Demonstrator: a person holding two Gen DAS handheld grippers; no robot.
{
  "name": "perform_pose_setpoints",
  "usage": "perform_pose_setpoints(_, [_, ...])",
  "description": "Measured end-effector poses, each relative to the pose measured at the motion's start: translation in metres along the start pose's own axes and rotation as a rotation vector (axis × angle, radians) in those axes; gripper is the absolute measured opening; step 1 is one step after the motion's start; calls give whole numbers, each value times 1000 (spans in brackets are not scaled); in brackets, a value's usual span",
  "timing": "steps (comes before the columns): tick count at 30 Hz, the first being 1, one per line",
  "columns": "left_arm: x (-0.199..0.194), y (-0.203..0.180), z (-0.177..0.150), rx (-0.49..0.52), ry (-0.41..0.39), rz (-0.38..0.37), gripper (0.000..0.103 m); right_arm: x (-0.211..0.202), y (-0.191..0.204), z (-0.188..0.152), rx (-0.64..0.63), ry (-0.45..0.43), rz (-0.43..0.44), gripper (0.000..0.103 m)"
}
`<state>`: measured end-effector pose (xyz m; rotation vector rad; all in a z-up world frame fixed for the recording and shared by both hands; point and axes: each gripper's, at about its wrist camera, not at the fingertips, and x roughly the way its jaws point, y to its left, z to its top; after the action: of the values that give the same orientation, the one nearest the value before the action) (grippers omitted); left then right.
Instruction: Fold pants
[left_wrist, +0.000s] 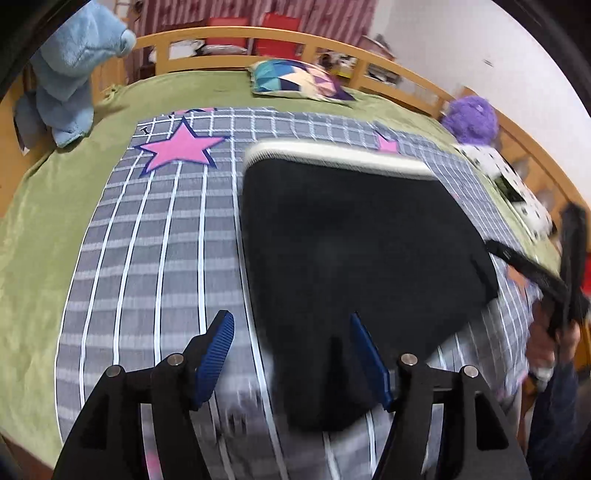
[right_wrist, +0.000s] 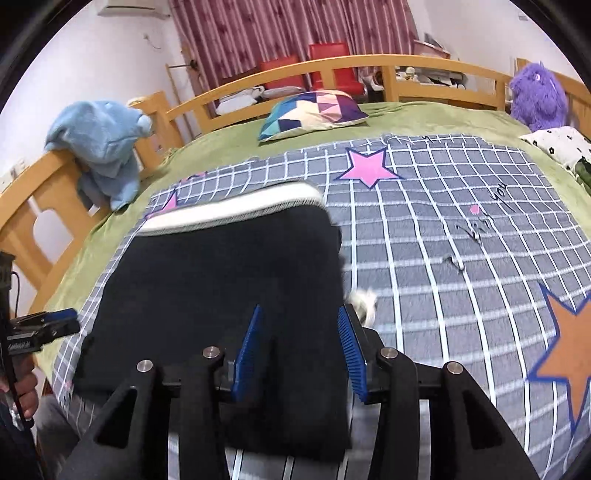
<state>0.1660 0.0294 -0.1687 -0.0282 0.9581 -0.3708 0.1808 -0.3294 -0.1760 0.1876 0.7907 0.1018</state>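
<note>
**Black pants folded on the checked sheet, both grippers spread wide above them**

At the bottom of the left wrist view the left gripper (left_wrist: 291, 354) stands wide, its blue ribbed pads well apart and holding nothing; the right pad overlaps the near edge of the black pants (left_wrist: 354, 258), the left pad sits over the grey checked sheet (left_wrist: 155, 258). In the right wrist view the right gripper (right_wrist: 301, 350) is also wide and grips nothing, both pads over the near right part of the pants (right_wrist: 221, 288). The pants lie flat as a folded dark block in the middle of each frame, the white waistband (left_wrist: 332, 157) at the far edge. Beyond them pink stars (right_wrist: 367, 168) mark the sheet, which covers a green blanket (right_wrist: 424, 118). Farther back lie a patterned pillow (right_wrist: 314, 112), a blue plush toy (right_wrist: 103, 147) at upper left on the wooden bed rail (right_wrist: 332, 68), and a purple plush toy (right_wrist: 537, 98) at upper right
</note>
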Motion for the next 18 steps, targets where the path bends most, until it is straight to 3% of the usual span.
perform_pose_setpoints(5, [-4, -12, -49, 57, 26, 29, 63, 9, 1, -46, -32, 90, -71, 44])
perform_pose_setpoints(7, [9, -20, -56, 40, 40, 9, 63, 17, -5, -59, 4, 131, -48, 44])
perform_pose_setpoints(9, [22, -28, -53, 46, 37, 62, 60, 19, -10, -68, 48, 137, -37, 44])
perform_pose_setpoints(10, [27, -31, -51, 50, 19, 104, 50, 16, -11, -69, 51, 130, -37, 44])
perform_pose_setpoints(11, [27, -31, -47, 49, -12, 162, 21, 14, -10, -69, 50, 130, -40, 44])
perform_pose_setpoints(12, [26, -27, -43, 38, -25, 177, 20, 11, -9, -68, 47, 132, -43, 44])
perform_pose_setpoints(15, [19, 0, -39, -91, -25, 100, 18, 4, -7, -68, 21, 142, -46, 44])
perform_pose_setpoints(18, [16, 4, -45, -62, 20, 47, 22, -11, -5, -66, -3, 124, -40, 44])
